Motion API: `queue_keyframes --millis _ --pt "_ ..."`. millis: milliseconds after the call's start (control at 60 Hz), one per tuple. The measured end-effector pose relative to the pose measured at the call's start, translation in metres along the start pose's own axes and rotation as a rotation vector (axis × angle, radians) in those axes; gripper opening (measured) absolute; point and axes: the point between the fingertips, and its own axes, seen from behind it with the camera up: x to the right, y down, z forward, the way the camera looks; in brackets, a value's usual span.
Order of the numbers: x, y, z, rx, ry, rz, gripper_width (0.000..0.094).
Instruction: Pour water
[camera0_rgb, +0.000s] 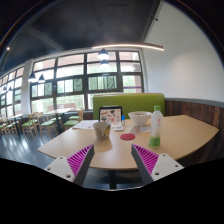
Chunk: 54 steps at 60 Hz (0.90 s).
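A clear plastic bottle (156, 126) with a green cap stands upright on the light wooden table (180, 133), to the right of a pale bowl (139, 120). A paper cup (102, 129) stands on the left part of the table, and a red coaster (127, 136) lies between cup and bowl. My gripper (113, 160) hangs well short of all these, near the table's front edge. Its fingers, with their magenta pads (80, 158), are spread wide and nothing sits between them.
A laptop or tablet (111, 114) stands behind the cup. A green booth seat (128, 101) backs the table. More tables and chairs (22, 124) line the windows on the left. A dark wall panel (200, 110) runs along the right.
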Motion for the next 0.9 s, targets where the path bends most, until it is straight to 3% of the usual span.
queue_keyframes --millis 167,450,833,867,900 --pt "0.033 0.009 0.006 -0.049 0.071 0.0 0.082" --pt "0.154 -0.006 0.063 -0.159 0.255 -0.049 0.0812" --pt "0.22 -0.007 0.193 -0.185 0.288 -0.045 0.0808" --pt "0.223 -0.008 0.202 -0.182 0.288 -0.056 0.0773" --pt "0.229 -0.007 0.21 -0.19 0.303 -0.073 0.0553"
